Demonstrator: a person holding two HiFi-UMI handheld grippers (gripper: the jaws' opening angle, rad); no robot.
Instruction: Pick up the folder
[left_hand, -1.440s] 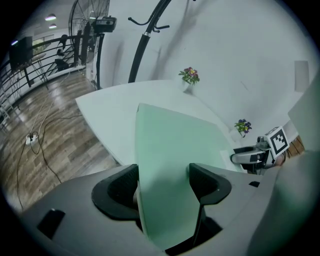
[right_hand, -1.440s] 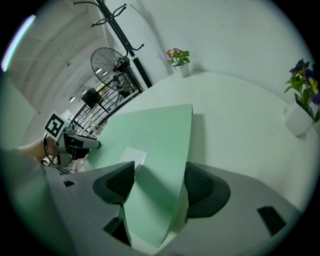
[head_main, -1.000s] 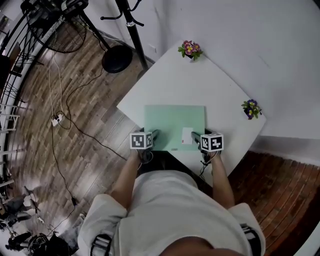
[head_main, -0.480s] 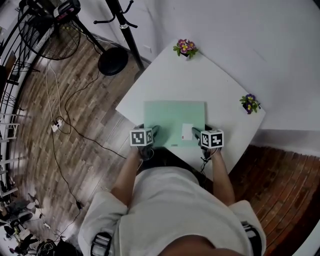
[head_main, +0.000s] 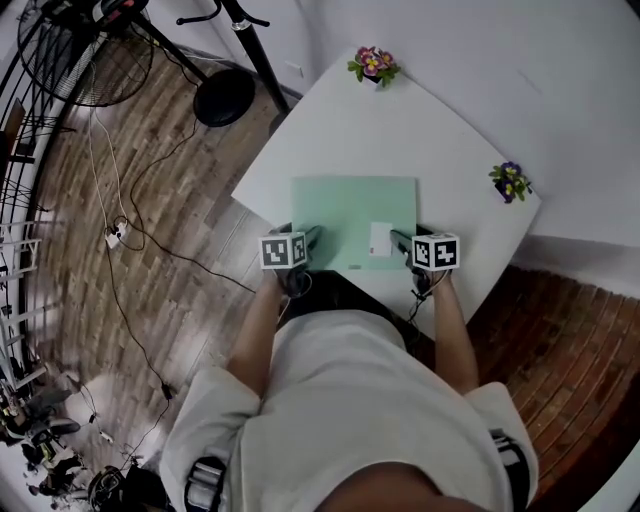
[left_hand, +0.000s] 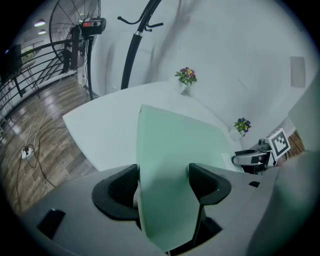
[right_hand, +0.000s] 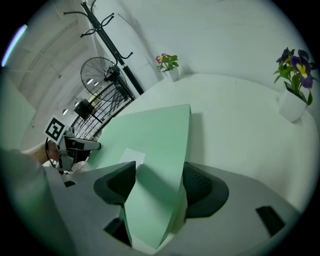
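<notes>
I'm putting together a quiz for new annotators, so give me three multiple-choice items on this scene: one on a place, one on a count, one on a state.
1. The white label on the folder lies nearest:
A) the right gripper
B) the folder's far left corner
C) off the folder altogether

2. Flower pots on the table:
A) one
B) two
C) four

3. The jaws of the left gripper are:
A) together and empty
B) apart, with the folder between them
C) closed on a plant

Key:
1 A: the white label sits at the folder's near corner, right beside the right gripper.
2 B: one pot stands at the table's far corner and another at its right corner.
3 B: the left gripper view shows the green sheet passing between separated jaws.
</notes>
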